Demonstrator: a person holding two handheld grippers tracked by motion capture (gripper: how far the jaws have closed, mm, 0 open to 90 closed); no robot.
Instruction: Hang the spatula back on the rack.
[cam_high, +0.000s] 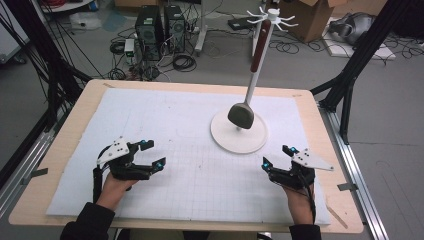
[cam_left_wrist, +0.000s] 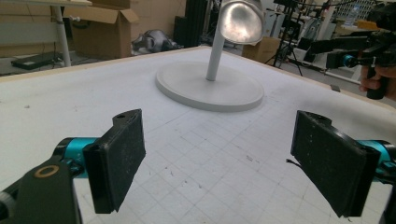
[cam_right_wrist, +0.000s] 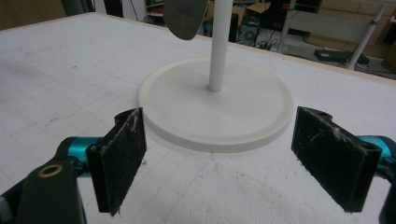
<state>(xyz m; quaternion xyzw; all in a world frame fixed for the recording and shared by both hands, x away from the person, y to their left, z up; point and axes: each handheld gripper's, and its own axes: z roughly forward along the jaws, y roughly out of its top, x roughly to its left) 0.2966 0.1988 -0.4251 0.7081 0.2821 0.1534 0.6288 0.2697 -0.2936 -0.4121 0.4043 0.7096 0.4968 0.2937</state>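
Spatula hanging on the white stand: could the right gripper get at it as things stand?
Probably yes. The right gripper is open and faces the stand, with bare mat between. The spatula hangs free above the stand's base, nothing in front of it.

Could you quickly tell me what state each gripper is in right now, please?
Left gripper: open, holding nothing, above the white gridded mat.
Right gripper: open, holding nothing, near the round white stand base.

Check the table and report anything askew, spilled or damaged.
Nothing stands out. The spatula hangs from the white stand, which stands upright on the white mat. The left gripper and right gripper are open and hold nothing.
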